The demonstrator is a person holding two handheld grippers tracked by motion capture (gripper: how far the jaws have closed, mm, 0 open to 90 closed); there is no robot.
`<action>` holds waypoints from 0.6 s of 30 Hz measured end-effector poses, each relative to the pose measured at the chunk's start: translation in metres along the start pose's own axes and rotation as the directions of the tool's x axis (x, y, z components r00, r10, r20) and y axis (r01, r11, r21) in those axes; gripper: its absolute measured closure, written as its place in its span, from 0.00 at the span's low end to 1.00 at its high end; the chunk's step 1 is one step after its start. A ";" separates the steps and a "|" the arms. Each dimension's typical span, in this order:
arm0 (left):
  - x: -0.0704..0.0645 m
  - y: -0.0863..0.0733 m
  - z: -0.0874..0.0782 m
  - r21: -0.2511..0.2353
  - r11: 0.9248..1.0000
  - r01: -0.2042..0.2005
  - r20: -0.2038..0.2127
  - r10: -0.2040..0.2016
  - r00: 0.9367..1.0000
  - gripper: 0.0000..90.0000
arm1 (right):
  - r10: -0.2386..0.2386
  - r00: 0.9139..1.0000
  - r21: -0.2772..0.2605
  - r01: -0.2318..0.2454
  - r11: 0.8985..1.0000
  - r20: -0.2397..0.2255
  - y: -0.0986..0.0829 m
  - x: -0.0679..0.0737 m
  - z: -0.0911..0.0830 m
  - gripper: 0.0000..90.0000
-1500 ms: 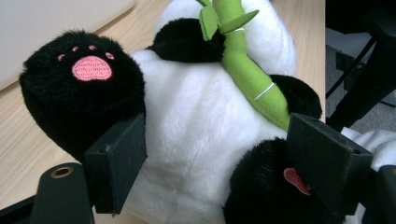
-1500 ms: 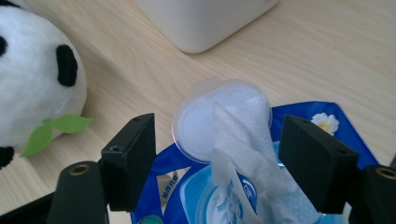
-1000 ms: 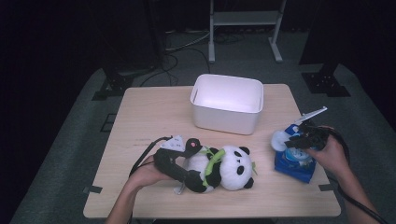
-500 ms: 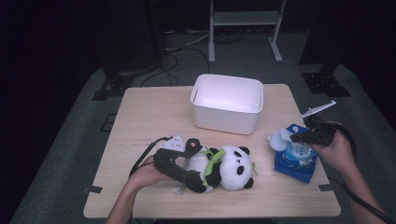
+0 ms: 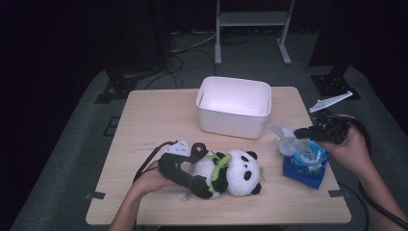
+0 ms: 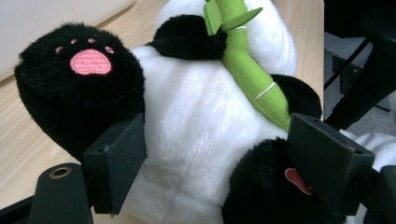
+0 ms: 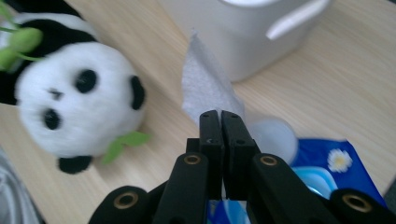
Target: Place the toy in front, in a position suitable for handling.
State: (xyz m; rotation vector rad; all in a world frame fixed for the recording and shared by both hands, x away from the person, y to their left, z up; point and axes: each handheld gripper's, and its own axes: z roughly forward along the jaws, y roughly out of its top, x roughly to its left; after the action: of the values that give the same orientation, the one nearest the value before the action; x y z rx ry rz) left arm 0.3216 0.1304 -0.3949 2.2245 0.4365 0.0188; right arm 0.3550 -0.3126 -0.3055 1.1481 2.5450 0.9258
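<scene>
Right gripper (image 7: 219,116) jaws pressed together, pinching a white tissue sheet (image 7: 205,84) w/ the blue tissue pack (image 5: 305,163) below, right side. Left gripper (image 6: 219,158) jaws spread around the black-and-white plush panda (image 5: 226,171) near-centre, prob touching.

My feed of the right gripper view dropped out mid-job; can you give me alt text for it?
The right gripper, jaws shut, pinches a white tissue drawn up from a blue tissue pack on the wooden table. A plush panda lies to the left with green leaves by its face, and a white bin stands beyond the tissue.
</scene>
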 end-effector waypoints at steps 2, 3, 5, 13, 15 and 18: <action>0.000 0.000 0.000 0.000 1.000 -0.003 -0.001 0.003 1.000 0.21 | -0.038 0.999 0.002 0.038 0.999 -0.005 0.009 0.014 -0.001 0.97; 0.000 0.000 0.000 0.000 1.000 -0.003 -0.001 0.003 1.000 0.21 | -0.038 0.999 0.002 0.038 0.999 -0.005 0.009 0.014 -0.001 0.97; 0.000 0.000 0.000 0.000 1.000 0.001 0.000 -0.001 1.000 0.21 | -0.098 0.994 0.003 0.098 0.995 -0.045 0.024 0.038 0.002 0.97; 0.000 0.000 0.000 0.002 1.000 -0.001 -0.002 0.001 1.000 0.21 | -0.210 0.960 -0.012 0.212 0.977 -0.185 0.054 0.095 0.021 0.97; 0.000 0.000 0.000 0.001 1.000 -0.001 -0.002 0.001 1.000 0.21 | -0.236 0.946 -0.021 0.237 0.971 -0.221 0.060 0.107 0.027 0.97; 0.000 0.000 0.000 0.001 1.000 -0.001 -0.002 0.001 1.000 0.21 | -0.274 0.925 -0.036 0.274 0.961 -0.262 0.067 0.125 0.035 0.97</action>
State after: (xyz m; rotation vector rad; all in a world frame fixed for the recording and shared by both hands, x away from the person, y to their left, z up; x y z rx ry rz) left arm 0.3210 0.1306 -0.3951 2.2259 0.4365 0.0211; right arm 0.3255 -0.1709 -0.2829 0.6766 2.8193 1.0648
